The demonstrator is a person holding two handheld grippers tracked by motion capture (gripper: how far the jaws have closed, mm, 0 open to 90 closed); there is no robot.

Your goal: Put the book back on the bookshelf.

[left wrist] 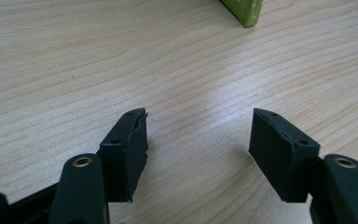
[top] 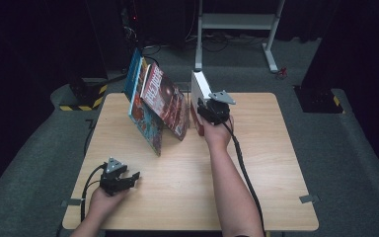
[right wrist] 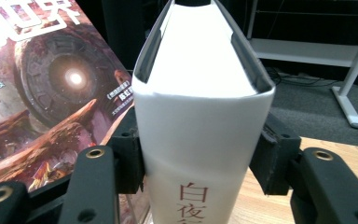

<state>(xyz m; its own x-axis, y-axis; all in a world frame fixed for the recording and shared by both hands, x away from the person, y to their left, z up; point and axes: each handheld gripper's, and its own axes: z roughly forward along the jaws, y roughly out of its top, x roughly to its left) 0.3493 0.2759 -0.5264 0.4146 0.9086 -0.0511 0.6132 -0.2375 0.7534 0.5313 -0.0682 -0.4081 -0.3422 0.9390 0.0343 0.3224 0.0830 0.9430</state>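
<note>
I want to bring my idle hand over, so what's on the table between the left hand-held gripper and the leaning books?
Nothing: in the high view, only bare table separates the left hand-held gripper from the leaning books.

A light wooden table [top: 187, 177] takes the middle of the high view. At its upper left part, several colourful books [top: 155, 106] lean tilted toward the left, the front cover [right wrist: 42, 93] showing a glowing round machine. Beyond the top edge stands a white metal frame [top: 237, 22] on grey carpet [top: 355, 148], with a yellow-black striped block [top: 81, 104] at left.
</note>
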